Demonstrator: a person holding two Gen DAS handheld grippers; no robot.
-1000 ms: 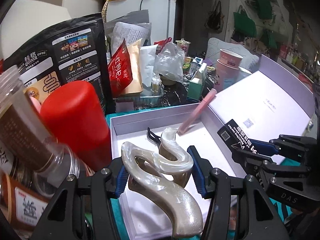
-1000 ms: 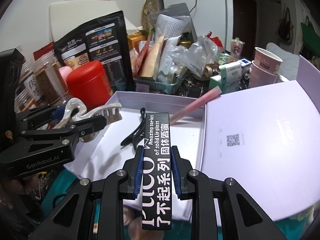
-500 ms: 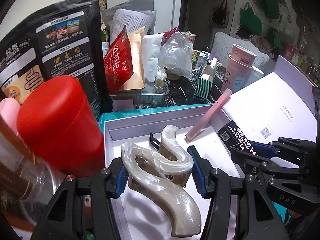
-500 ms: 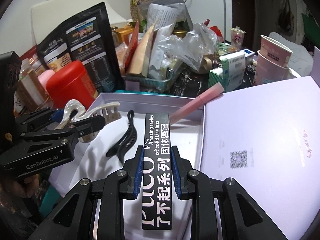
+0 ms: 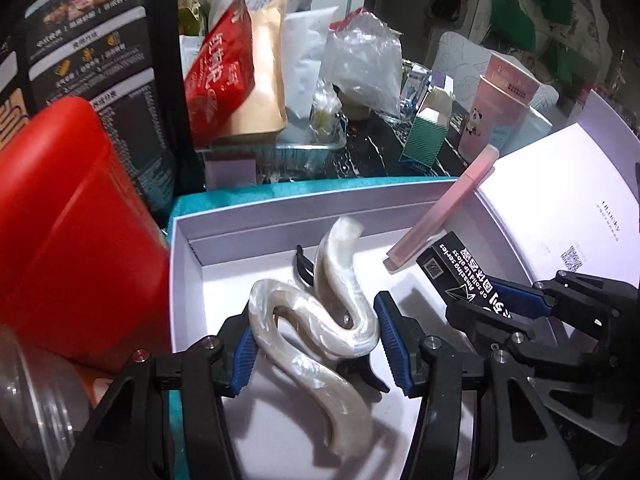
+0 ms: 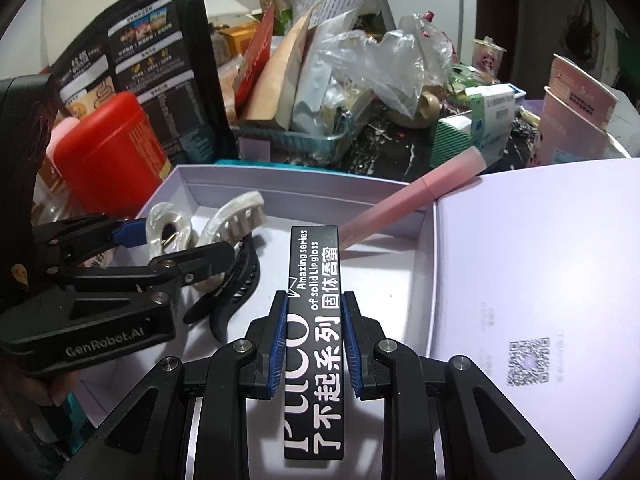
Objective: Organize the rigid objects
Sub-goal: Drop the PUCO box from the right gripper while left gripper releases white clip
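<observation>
My left tongs [image 5: 316, 344] grip the pearly hair claw [image 5: 320, 320], and my right tongs [image 6: 314, 340] are clamped on the black lip gloss carton [image 6: 316, 320]. Both hang over the open white box [image 6: 208, 174], left tongs nearer its left wall. The carton's long axis runs straight ahead along my right tongs, pointing toward the far wall, where a pink tube [image 6: 412, 196] leans on the rim. A black hair clip [image 6: 236, 276] lies on the floor of the box between my two loads. I judge the carton's free spot is directly below, right of that clip.
</observation>
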